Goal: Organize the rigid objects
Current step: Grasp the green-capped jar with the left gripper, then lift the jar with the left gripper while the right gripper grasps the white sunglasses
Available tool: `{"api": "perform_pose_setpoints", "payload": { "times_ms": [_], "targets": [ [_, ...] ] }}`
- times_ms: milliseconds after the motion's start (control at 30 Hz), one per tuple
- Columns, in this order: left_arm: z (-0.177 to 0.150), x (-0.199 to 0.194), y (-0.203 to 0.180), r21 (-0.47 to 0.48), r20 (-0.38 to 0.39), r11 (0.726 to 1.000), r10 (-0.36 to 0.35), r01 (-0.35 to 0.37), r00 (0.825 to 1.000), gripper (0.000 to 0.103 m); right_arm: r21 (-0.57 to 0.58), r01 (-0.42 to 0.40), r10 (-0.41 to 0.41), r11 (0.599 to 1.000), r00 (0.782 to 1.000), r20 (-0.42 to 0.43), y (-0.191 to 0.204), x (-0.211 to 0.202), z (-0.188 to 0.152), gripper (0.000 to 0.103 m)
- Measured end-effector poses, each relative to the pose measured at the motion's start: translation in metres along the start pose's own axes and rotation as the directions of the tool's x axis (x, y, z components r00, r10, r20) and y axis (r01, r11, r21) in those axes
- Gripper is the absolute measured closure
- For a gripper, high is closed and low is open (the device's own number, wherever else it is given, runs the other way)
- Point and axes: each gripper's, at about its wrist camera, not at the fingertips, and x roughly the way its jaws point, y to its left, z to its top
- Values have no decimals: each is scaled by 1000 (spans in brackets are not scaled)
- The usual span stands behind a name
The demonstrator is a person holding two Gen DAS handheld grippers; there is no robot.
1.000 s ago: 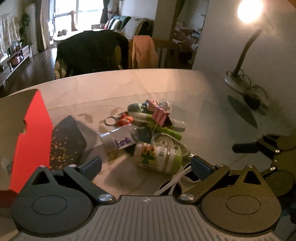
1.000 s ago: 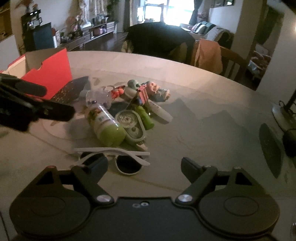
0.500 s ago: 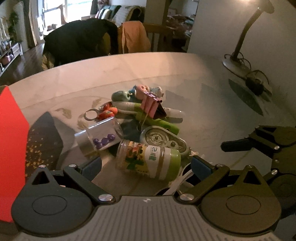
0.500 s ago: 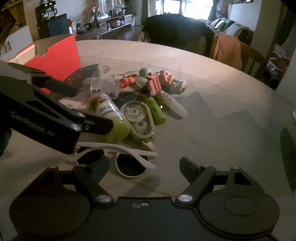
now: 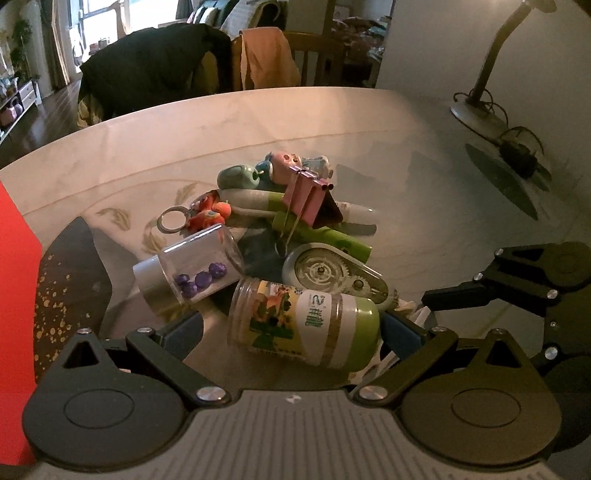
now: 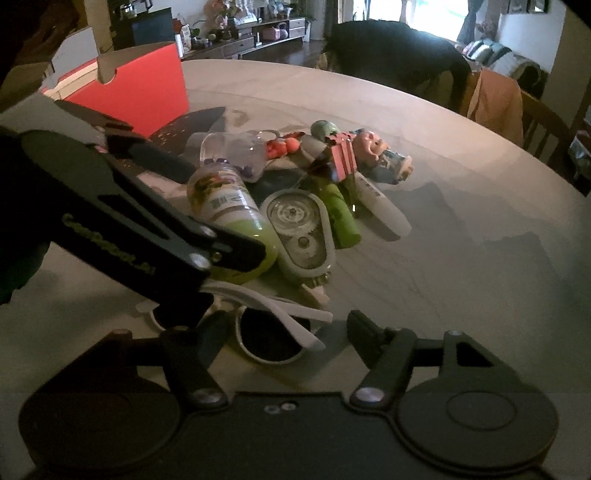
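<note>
Left gripper (image 5: 291, 325) spread wide around the green-capped jar (image 5: 306, 326), which lies on its side at the near edge of the pile on the round table (image 5: 258, 122) — pads beside it, not pressing. Right gripper (image 6: 284, 332) closing over the white sunglasses (image 6: 273, 332), lens and folded arm between the fingers, no contact visible. Behind the jar: clear vial (image 5: 192, 269), correction tape (image 5: 332, 269), pink binder clip (image 5: 308, 199). Red box (image 6: 129, 92) at the table's left.

Dim, warm-tinted interior. Daylight blows out the window (image 6: 417, 11) at the far end. Table (image 5: 332, 122) carries soft sheen and long soft shadows. Fisheye bends edges; corners vignette black. Near foreground slightly soft.
</note>
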Motion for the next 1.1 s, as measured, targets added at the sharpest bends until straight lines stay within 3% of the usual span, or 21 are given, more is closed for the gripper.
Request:
{"api": "perform_pose_setpoints", "payload": {
  "times_ms": [200, 333, 1100],
  "targets": [
    [-1, 0, 0, 6, 11, 1000, -17, 17, 1000, 6, -4, 0, 0, 1000, 1000, 7, 3, -2, 0, 46],
    [-1, -2, -2, 18, 17, 1000, -25, 25, 1000, 17, 2, 5, -5, 1000, 1000, 13, 3, -3, -2, 46],
    [-17, -46, 20, -56, 43, 998, -22, 24, 999, 18, 92, 81, -83, 992, 996, 18, 13, -34, -14, 46]
  ]
}}
